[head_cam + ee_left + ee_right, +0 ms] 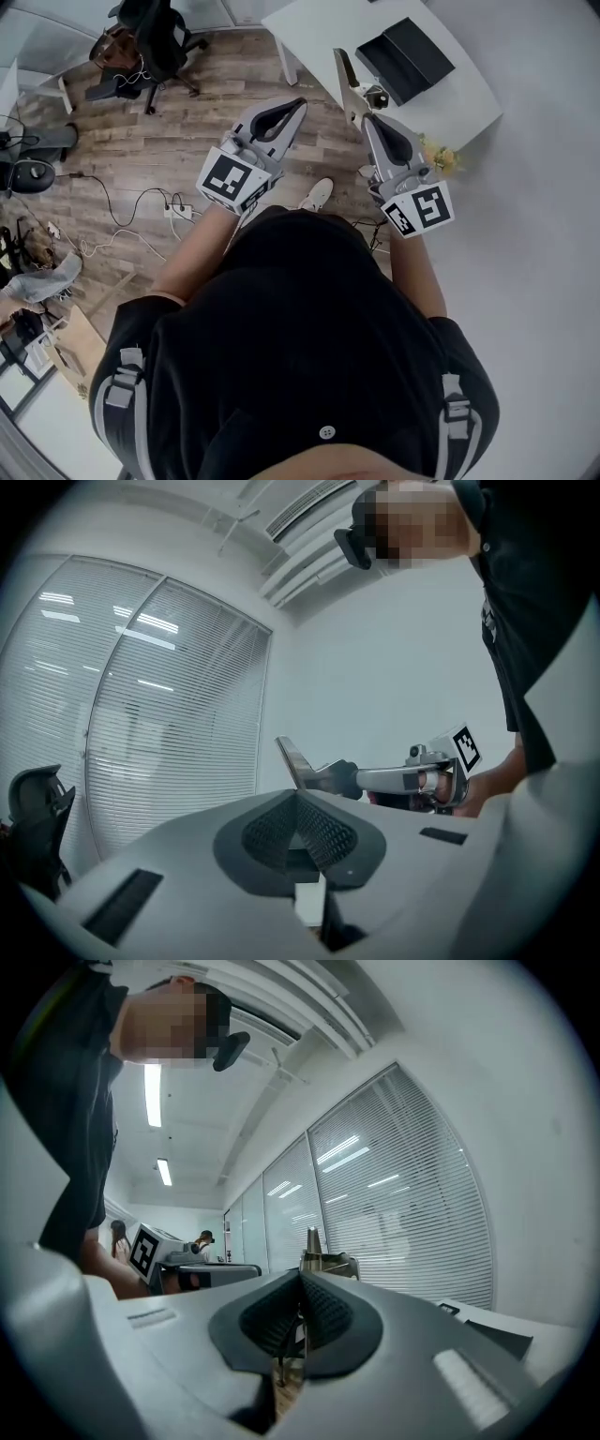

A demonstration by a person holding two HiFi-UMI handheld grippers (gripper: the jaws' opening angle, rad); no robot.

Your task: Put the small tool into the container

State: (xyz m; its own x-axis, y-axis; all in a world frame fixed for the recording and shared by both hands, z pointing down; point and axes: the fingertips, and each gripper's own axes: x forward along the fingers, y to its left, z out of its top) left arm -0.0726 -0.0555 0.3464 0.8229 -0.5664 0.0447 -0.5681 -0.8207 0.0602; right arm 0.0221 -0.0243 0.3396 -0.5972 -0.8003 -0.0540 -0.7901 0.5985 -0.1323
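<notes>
metal tool (349, 89), base hidden, in right hand-held gripper (368, 118); left hand-held gripper (301, 102) closed, empty

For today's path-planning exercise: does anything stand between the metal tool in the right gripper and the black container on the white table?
Nothing visible does. The right gripper grips the metal tool, and only bare white table shows between it and the black container.

Far end of white rectangular table (461, 96) cut off at pic's top edge. Yellowish bit (442, 157) by table's near corner: too small to ID. Base of thin metal tool (348, 86) hidden in right gripper (369, 120).
</notes>
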